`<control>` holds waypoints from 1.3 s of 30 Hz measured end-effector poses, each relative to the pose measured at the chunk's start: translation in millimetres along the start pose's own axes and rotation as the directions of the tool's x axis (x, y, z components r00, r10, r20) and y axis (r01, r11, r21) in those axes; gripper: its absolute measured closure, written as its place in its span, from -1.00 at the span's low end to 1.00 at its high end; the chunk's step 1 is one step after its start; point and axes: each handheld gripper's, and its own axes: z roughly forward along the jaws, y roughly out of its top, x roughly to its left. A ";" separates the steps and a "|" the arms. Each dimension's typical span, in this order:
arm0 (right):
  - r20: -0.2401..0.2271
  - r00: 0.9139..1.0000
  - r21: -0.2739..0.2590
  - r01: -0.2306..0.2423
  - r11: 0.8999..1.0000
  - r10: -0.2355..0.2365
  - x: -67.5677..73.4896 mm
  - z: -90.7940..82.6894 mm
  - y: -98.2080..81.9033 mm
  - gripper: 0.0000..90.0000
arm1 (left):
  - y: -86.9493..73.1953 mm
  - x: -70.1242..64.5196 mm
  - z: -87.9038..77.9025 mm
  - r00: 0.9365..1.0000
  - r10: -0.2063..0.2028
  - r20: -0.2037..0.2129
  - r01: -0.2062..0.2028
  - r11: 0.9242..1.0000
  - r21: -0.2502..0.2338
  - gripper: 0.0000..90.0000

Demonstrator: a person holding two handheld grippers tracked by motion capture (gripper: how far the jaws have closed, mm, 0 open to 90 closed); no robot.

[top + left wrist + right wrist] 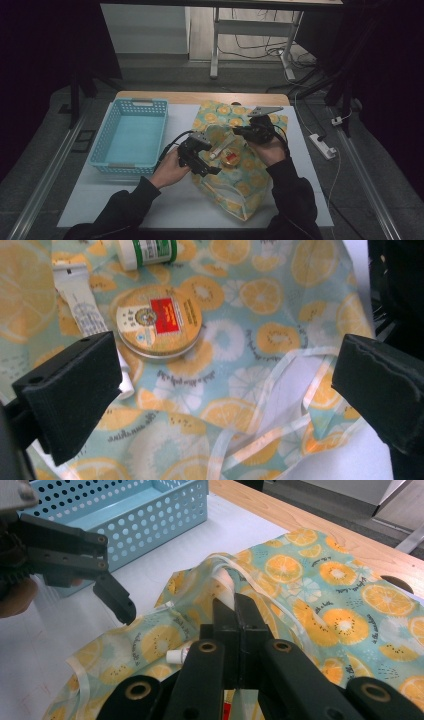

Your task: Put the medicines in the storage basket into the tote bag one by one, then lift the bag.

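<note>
On the worktop (170,200) lies a bag (250,180) of thin plastic printed with orange slices on a pale green ground, to the right of a light blue basket (131,135) with holes in its walls. The basket stands apart from the bag.

The right gripper (235,611) has its jaws pressed together, and they pinch a fold of the bag near its clear, white-edged rim and hold this part lifted above the rest. In the high view this gripper (239,131) is over the far half of the bag.

The left gripper (227,385) has its jaws spread wide and holds nothing. It hangs above the bag, near the clear rim. In the high view it (212,170) is just left of the bag's middle.

Below it, on the printed bag, three small things lie close together: a round flat tin (159,321) with a red label on its golden lid, a white tube (80,307) just beside the tin, and a small white bottle (146,251) with a green label a little further. One jaw of the left gripper hides the lower end of the tube.
</note>
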 end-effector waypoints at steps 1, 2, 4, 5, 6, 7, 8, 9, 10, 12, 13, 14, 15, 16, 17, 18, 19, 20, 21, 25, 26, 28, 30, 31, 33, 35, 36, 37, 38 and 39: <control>-0.001 1.000 -0.001 0.000 1.000 0.000 0.1 0.1 0.0 0.99 | -0.9 -0.5 0.3 1.000 0.000 0.000 0.000 1.000 0.004 -1.00; -0.001 1.000 -0.001 0.001 1.000 -0.001 0.0 0.2 -0.1 0.99 | -1.8 -0.7 0.4 1.000 0.004 0.001 -0.004 1.000 0.007 -1.00; -0.001 1.000 -0.001 0.002 1.000 -0.002 0.1 0.2 -0.1 0.99 | -3.6 -1.8 1.4 1.000 0.004 -0.001 -0.004 1.000 0.013 -1.00; -0.001 1.000 -0.001 0.002 1.000 -0.002 0.1 0.1 -0.1 0.99 | -4.6 -2.5 2.1 1.000 0.001 -0.001 -0.001 1.000 0.014 -1.00; -0.001 1.000 0.000 0.000 1.000 0.000 0.1 -0.1 -0.2 0.99 | -5.5 -2.9 2.7 1.000 0.003 0.002 -0.003 1.000 0.019 -1.00; -0.001 1.000 0.000 0.000 1.000 0.000 0.1 -0.3 -0.2 0.99 | -6.3 -3.2 3.5 1.000 0.005 0.001 -0.005 1.000 0.025 -1.00; 0.000 1.000 -0.002 0.002 1.000 -0.002 -0.1 -0.4 -0.2 0.99 | -7.3 -3.6 4.1 1.000 0.003 0.000 -0.003 1.000 0.029 -1.00; 0.000 1.000 -0.002 0.002 1.000 -0.002 -0.2 -0.7 -0.3 0.99 | -8.4 -3.9 4.9 1.000 0.003 -0.003 -0.003 0.999 0.032 -0.99; 0.000 1.000 -0.002 0.003 1.000 -0.003 -0.4 -0.9 -0.4 0.99 | -9.5 -4.1 5.7 1.000 0.003 -0.003 -0.003 0.999 0.038 -0.99; 0.001 1.000 -0.003 0.002 1.000 -0.002 -0.6 -1.3 -0.7 0.99 | -11.7 -4.6 7.4 1.000 0.002 -0.011 -0.001 0.999 0.049 -0.99; 0.002 1.000 -0.003 0.002 1.000 -0.002 -0.7 -1.4 -0.8 0.99 | -12.7 -4.6 8.2 1.000 0.003 -0.016 -0.002 0.999 0.054 -0.99; 0.001 1.000 -0.003 0.001 1.000 -0.001 -0.7 -1.5 -1.0 0.99 | -13.7 -4.7 9.2 1.000 0.003 -0.018 -0.001 0.998 0.058 -0.99; 0.001 1.000 -0.002 0.001 1.000 -0.001 -0.7 -1.4 -1.1 0.99 | -14.7 -4.6 10.1 1.000 0.002 -0.020 -0.001 0.998 0.061 -0.99; 0.001 1.000 -0.001 0.001 1.000 -0.001 -0.7 -1.5 -1.0 0.99 | -15.6 -4.5 11.1 1.000 0.001 -0.022 0.000 0.998 0.063 -0.99; 0.001 1.000 -0.001 0.002 1.000 -0.002 -0.7 -1.5 -1.0 0.99 | -16.4 -4.5 12.3 1.000 0.000 -0.021 0.002 0.998 0.065 -0.99; 0.002 1.000 -0.002 0.001 1.000 -0.001 -0.6 -1.4 -0.9 0.99 | -17.0 -4.4 13.1 1.000 0.002 -0.023 -0.001 0.998 0.068 -0.99; 0.002 1.000 -0.003 0.000 1.000 0.000 -0.7 -1.3 -0.8 0.99 | -17.5 -4.4 13.9 1.000 0.004 -0.023 -0.002 0.997 0.071 -0.99; 0.001 1.000 -0.002 0.002 1.000 -0.002 -0.6 -1.3 -0.7 0.99 | -18.0 -4.4 14.8 1.000 0.004 -0.019 -0.002 0.997 0.072 -0.99; 0.001 1.000 -0.002 0.002 1.000 -0.002 -0.6 -1.1 -0.8 0.99 | -18.3 -4.6 15.7 1.000 0.005 -0.016 -0.004 0.997 0.075 -0.99; -0.001 1.000 0.001 0.002 1.000 -0.002 -0.1 -0.5 -1.1 0.99 | -19.5 -5.3 20.5 1.000 0.013 0.000 -0.013 0.997 0.077 -0.99; -0.001 1.000 0.001 0.002 1.000 -0.002 0.0 -0.4 -1.2 0.99 | -19.9 -5.6 22.2 1.000 0.017 -0.002 -0.017 0.997 0.081 -0.99; -0.001 1.000 0.002 0.002 1.000 -0.002 0.3 -0.4 -1.2 0.99 | -21.3 -6.1 26.0 1.000 0.024 0.005 -0.024 0.996 0.089 -0.99; 0.000 1.000 0.003 0.004 1.000 -0.004 0.4 -0.3 -1.2 0.99 | -23.3 -6.2 30.0 0.999 0.032 0.010 -0.033 0.994 0.100 -0.99; -0.001 1.000 0.003 0.003 1.000 -0.003 0.5 -0.1 -1.3 0.99 | -24.5 -6.3 32.1 0.999 0.035 0.012 -0.036 0.994 0.105 -0.99; -0.002 1.000 0.004 0.003 1.000 -0.003 0.8 0.3 -1.3 0.99 | -26.8 -6.3 36.3 0.999 0.045 0.012 -0.046 0.992 0.119 -0.99; -0.002 1.000 0.004 0.005 1.000 -0.005 0.7 0.6 -1.5 0.99 | -29.0 -6.8 40.5 0.998 0.054 0.015 -0.056 0.990 0.130 -0.99; -0.002 1.000 0.004 0.006 1.000 -0.006 0.7 0.7 -1.5 0.99 | -30.0 -7.2 42.4 0.998 0.061 0.012 -0.062 0.988 0.138 -0.99; -0.002 1.000 0.005 0.006 1.000 -0.006 0.7 0.7 -1.6 0.99 | -30.9 -7.9 44.4 0.998 0.066 0.006 -0.066 0.987 0.145 -0.98; -0.002 1.000 0.005 0.006 1.000 -0.006 0.7 0.6 -1.7 0.99 | -31.8 -8.4 46.3 0.997 0.072 0.003 -0.072 0.986 0.152 -0.96; -0.002 1.000 0.005 0.007 1.000 -0.006 0.6 0.5 -1.7 0.99 | -32.8 -8.9 48.1 0.997 0.080 0.004 -0.079 0.984 0.157 -0.96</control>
